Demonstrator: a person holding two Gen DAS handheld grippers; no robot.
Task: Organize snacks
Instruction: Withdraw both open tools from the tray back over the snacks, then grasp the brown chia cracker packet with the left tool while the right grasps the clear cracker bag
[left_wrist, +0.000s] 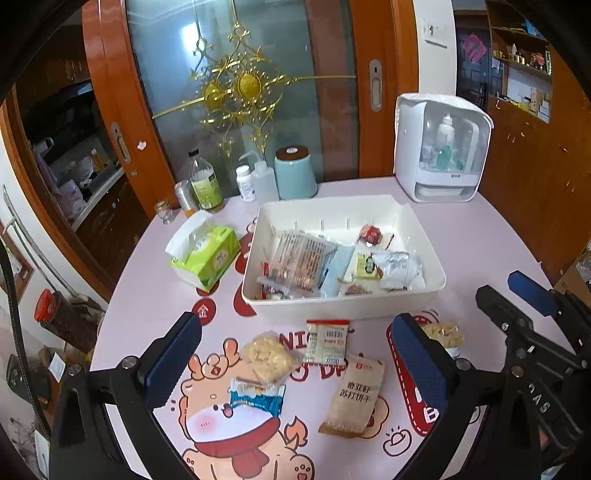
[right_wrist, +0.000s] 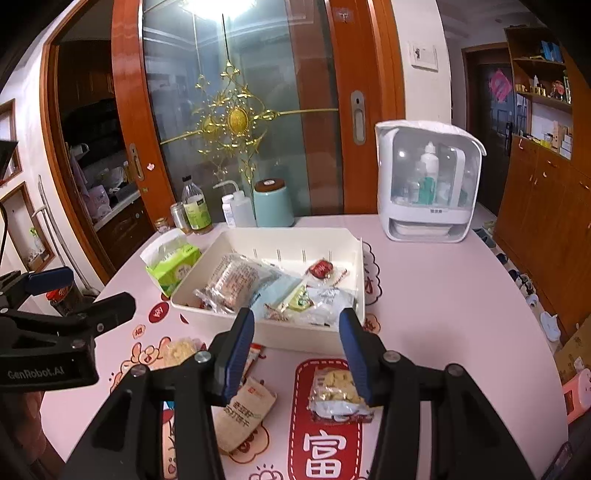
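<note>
Behind the round pink table (left_wrist: 461, 236) a wooden sliding door with frosted glass and a gold ornament (left_wrist: 236, 85) is seen; along the table's far edge a green-labelled bottle (left_wrist: 205, 182), a pale blue canister (left_wrist: 295, 173) and a white box with a clear front (left_wrist: 441, 147) are lined up. At the left a green tissue pack (left_wrist: 205, 254) is laid just beside the white bin (left_wrist: 332, 306); inside the bin several snack packets are piled, among them a clear cracker pack (left_wrist: 301, 260) and a small red packet (left_wrist: 370, 234). On the table in front of the bin, loose snacks are spread: a clear pack of pale crackers (left_wrist: 267, 356), a blue-and-white wrapper (left_wrist: 255, 398) touching it, a white packet with a barcode (left_wrist: 327, 341), and a tan biscuit packet (left_wrist: 354, 398). The left gripper (left_wrist: 295, 363) is held above these with its fingers spread wide and nothing between them. Further right, a clear bag of small yellow biscuits (right_wrist: 338, 395) is laid on a red panel of the tablecloth; the right gripper (right_wrist: 299, 354) is held over it, its fingers parted and nothing pinched.
</note>
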